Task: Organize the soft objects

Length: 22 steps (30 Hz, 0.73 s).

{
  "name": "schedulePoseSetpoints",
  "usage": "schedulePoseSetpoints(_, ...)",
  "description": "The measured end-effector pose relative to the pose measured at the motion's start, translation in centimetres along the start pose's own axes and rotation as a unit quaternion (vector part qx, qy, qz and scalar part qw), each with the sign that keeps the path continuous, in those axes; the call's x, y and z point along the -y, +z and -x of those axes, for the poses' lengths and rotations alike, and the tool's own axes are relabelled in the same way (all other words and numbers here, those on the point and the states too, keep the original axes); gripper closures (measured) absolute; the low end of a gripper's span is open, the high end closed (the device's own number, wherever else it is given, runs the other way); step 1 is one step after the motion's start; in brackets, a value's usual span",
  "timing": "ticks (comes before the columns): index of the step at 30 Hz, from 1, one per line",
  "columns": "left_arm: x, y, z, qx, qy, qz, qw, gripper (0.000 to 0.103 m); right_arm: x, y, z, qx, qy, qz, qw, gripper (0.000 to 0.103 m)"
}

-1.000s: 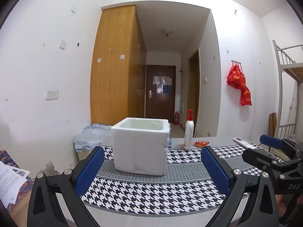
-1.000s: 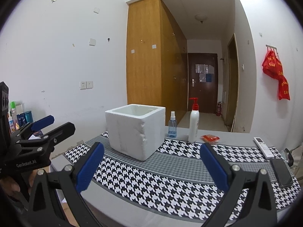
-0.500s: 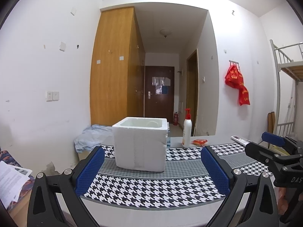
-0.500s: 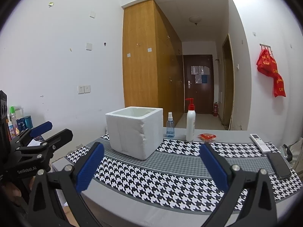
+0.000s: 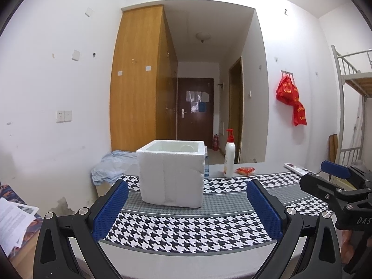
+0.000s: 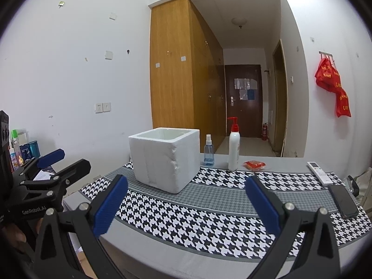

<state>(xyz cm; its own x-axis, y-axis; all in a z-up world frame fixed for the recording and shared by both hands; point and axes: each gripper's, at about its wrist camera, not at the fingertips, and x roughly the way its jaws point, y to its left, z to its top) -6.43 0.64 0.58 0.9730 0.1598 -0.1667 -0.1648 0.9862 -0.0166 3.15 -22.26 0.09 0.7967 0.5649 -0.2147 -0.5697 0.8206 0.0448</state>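
Note:
A white foam box (image 5: 171,173) stands open-topped on the houndstooth table cloth (image 5: 186,227); it also shows in the right wrist view (image 6: 164,159). Something pale lies inside it, mostly hidden. A light blue cloth (image 5: 111,166) lies bunched beyond the table's left end. My left gripper (image 5: 186,209) is open and empty, held short of the box over the table's near edge. My right gripper (image 6: 184,205) is open and empty, to the right of the left one. Each gripper shows in the other's view, the right one (image 5: 334,179) and the left one (image 6: 62,162).
A white pump bottle (image 6: 233,147), a small blue spray bottle (image 6: 208,151) and a red packet (image 6: 254,164) stand behind the box. A remote (image 6: 319,172) and a phone (image 6: 343,201) lie at the right. Papers (image 5: 14,223) and toiletries (image 6: 21,150) sit left. A bunk bed frame (image 5: 348,107) is right.
Both grippers have drawn back and risen slightly from the table, so the box looks smaller and farther. Both stay open and empty.

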Motion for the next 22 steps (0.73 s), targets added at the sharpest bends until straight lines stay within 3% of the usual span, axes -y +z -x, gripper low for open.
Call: schedulePoseSetpoints(22, -0.06, 0.16, -0.41, -0.005, 0.001, -0.004, 1.0000, 0.001, 0.17, -0.11, -0.05, -0.006, 0.003, -0.001, 1.000, 0.001)
